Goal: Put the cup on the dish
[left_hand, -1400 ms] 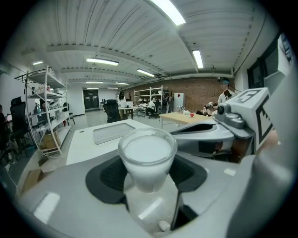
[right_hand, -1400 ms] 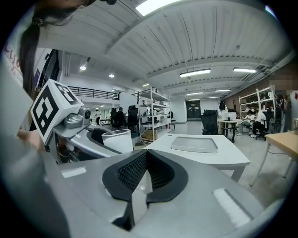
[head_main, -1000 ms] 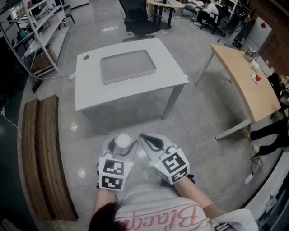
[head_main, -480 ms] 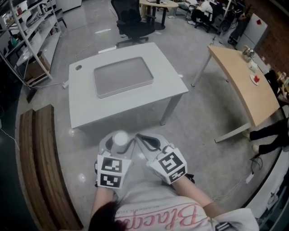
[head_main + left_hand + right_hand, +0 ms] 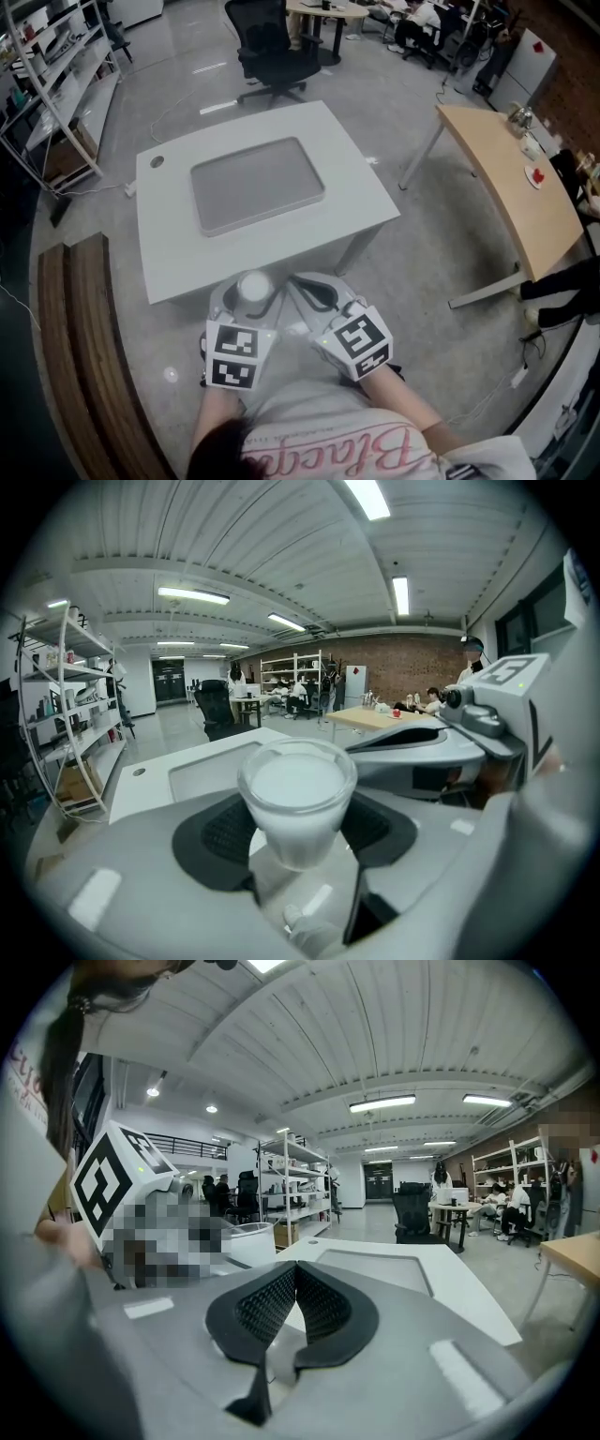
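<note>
The left gripper [image 5: 296,841] holds the white cup [image 5: 297,794], the right gripper [image 5: 292,1305] is closed and empty, and the dish [image 5: 258,183] lies away from the edges of the table [image 5: 173,258].

Only the person's white shirt [image 5: 323,439] bears lettering — pink script, upside down, seemingly starting "Blac".

dish [image 5: 258,183] on table [image 5: 169,253] | chair [image 5: 272,52] behind table | bench [image 5: 84,347] left

All three views toward white table [image 5: 173,267]
</note>
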`<state>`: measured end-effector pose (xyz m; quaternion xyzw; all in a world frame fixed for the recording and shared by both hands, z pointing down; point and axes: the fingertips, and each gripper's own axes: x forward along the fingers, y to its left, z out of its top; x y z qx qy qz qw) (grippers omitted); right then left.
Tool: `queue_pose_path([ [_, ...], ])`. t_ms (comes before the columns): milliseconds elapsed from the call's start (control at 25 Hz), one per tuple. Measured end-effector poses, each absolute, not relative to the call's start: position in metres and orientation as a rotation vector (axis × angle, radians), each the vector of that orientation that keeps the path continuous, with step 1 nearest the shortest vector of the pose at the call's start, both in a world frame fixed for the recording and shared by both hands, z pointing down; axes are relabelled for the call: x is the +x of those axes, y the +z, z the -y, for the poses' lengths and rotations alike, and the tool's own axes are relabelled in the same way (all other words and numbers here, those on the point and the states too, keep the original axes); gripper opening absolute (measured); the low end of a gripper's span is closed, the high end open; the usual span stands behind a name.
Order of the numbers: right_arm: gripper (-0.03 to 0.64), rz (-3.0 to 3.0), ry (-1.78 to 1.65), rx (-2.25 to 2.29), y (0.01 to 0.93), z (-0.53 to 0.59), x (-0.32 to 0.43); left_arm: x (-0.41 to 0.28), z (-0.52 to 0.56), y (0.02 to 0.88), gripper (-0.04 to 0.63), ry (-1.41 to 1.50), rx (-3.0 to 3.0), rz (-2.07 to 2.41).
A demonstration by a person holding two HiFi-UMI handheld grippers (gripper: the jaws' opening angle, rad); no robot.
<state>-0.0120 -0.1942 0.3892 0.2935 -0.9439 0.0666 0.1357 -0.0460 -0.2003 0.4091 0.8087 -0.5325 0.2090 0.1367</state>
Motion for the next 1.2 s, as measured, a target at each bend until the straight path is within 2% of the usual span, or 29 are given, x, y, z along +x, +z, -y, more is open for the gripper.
queue_pose_path([
  [1200,0.0,2.684,0.376,0.907,0.42,0.369,-0.07,-0.101,0.389,0.453,0.261,0.662,2.328,1.531],
])
